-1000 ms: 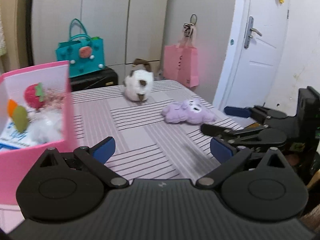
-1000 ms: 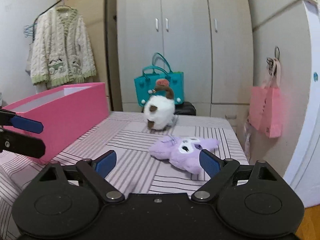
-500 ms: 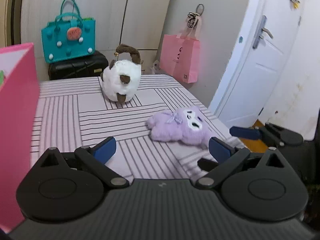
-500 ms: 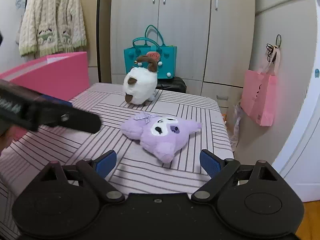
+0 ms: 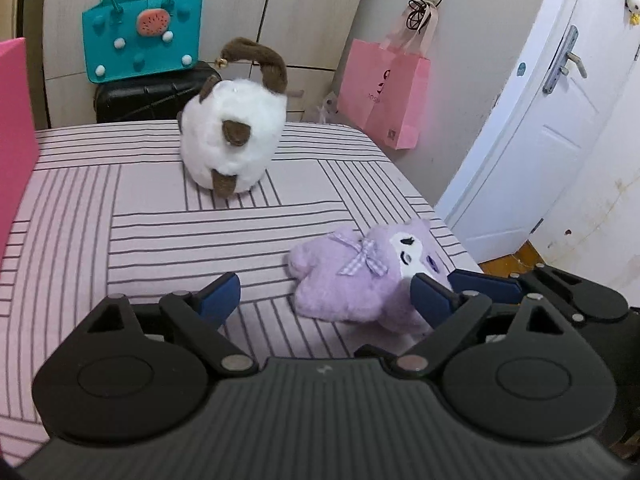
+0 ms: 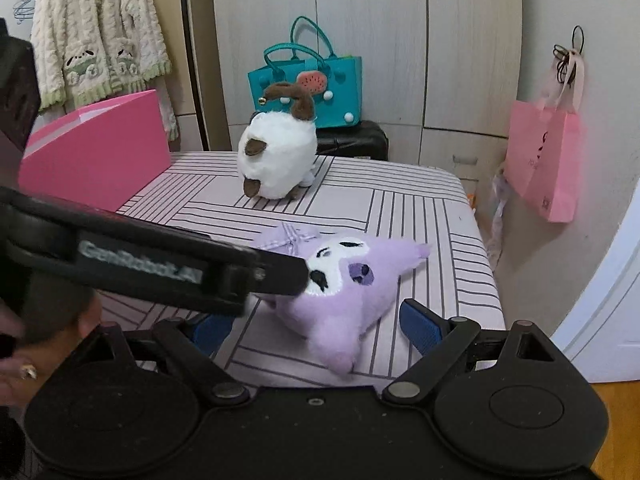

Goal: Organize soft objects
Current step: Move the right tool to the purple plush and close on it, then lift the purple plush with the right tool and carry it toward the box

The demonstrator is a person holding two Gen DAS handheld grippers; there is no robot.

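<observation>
A purple plush (image 5: 352,280) lies on the striped table (image 5: 160,232) near its right edge. My left gripper (image 5: 326,298) is low over it with its jaws closing. The plush's body lies between them; the right pad is at its head and the left pad stands apart. In the right wrist view one left finger (image 6: 276,272) crosses from the left to the plush's (image 6: 344,292) face. My right gripper (image 6: 318,324) is open just in front of the plush, not touching it. A white and brown plush (image 5: 236,148) sits farther back. The pink box (image 6: 100,160) stands at the left.
A teal bag (image 5: 144,44) rests on a black case (image 5: 148,96) behind the table. A pink paper bag (image 5: 384,96) hangs on the cabinet, with a white door (image 5: 540,120) to its right. A cardigan (image 6: 96,32) hangs at the far left. A person's hand (image 6: 16,352) holds the left gripper.
My left gripper swung right, away from the pink box, and came down at the purple plush with its jaws a little narrower. My right gripper moved closer to the same plush.
</observation>
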